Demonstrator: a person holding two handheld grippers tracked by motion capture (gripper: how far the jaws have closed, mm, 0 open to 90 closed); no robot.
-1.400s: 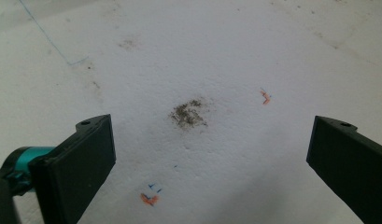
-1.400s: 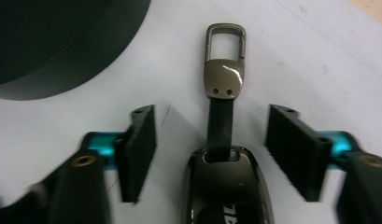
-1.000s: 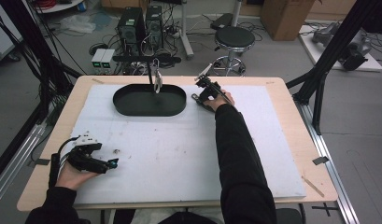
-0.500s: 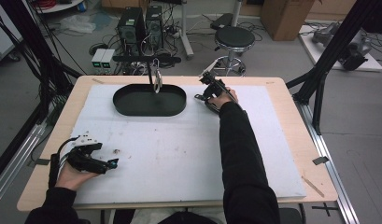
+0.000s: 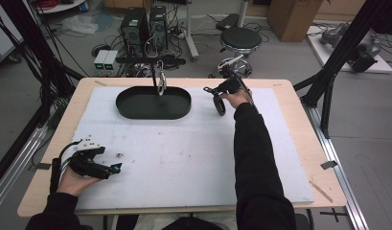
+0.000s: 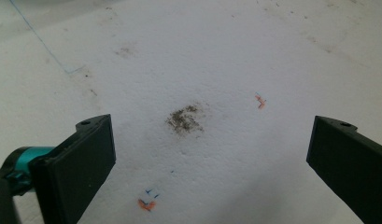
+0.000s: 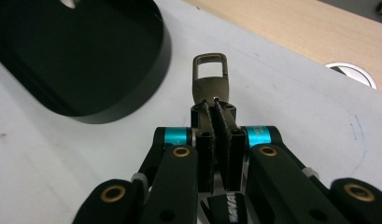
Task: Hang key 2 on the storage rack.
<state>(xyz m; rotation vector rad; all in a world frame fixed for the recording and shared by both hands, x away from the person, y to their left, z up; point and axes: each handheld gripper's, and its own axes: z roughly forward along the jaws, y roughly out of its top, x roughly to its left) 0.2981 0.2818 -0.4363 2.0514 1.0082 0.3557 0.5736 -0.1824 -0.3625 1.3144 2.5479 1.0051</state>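
Note:
My right gripper (image 7: 215,105) is shut on a black strap (image 7: 220,135) that ends in a grey metal snap hook (image 7: 210,77). The hook sticks out past the jaw tips, close to the rim of a black oval tray (image 7: 132,84). In the high view the right gripper (image 5: 216,89) is held above the mat just right of the tray (image 5: 153,103), and the strap's black loop (image 5: 218,105) hangs beneath it. My left gripper (image 5: 107,168) rests at the mat's near left with its jaws wide apart. The left gripper (image 6: 216,126) has nothing between its jaws, just white mat.
A metal clip (image 5: 161,82) hangs from a black bar (image 5: 150,61) over the tray's far edge. A white mat (image 5: 184,153) covers most of the wooden table (image 5: 299,124). A dirty smudge (image 6: 185,119) marks the mat. A small bit (image 5: 120,155) lies near the left gripper.
The right hand has risen and moved toward the table's far side with the strap, whose loop now hangs off the mat. The left hand has stayed still.

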